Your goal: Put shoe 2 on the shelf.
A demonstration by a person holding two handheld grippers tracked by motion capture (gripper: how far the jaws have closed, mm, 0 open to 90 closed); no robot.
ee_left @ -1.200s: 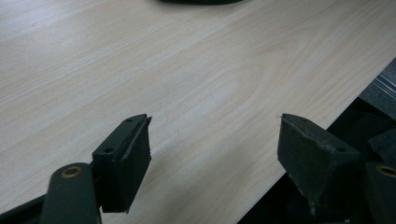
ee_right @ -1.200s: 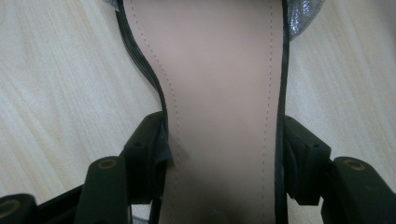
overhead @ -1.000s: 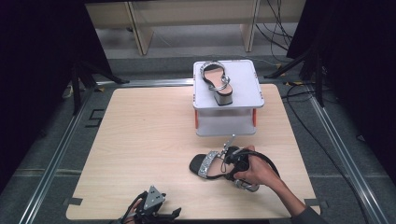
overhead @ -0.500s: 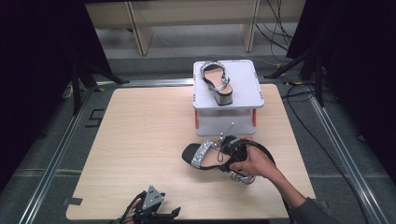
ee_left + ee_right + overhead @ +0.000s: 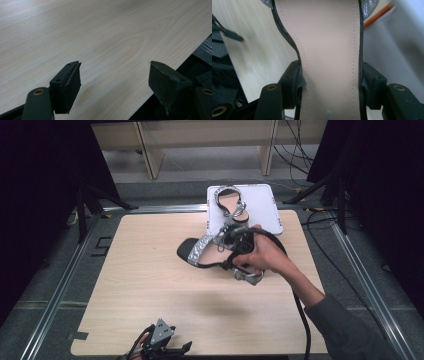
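Clamped across its stiff beige insole, the black wedge sandal with glittery silver straps (image 5: 210,251) hangs above the pale wooden table (image 5: 150,290) in the right gripper (image 5: 235,244), light but strap-floppy, while the left gripper (image 5: 113,75) gapes empty.

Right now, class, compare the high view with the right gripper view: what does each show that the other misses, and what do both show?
The high view alone shows a second sandal lying on the white box, and the left gripper at the table's near edge. The right gripper view alone shows the pads pressing both edges of the insole. Both show the right gripper, the held sandal and the wooden table.
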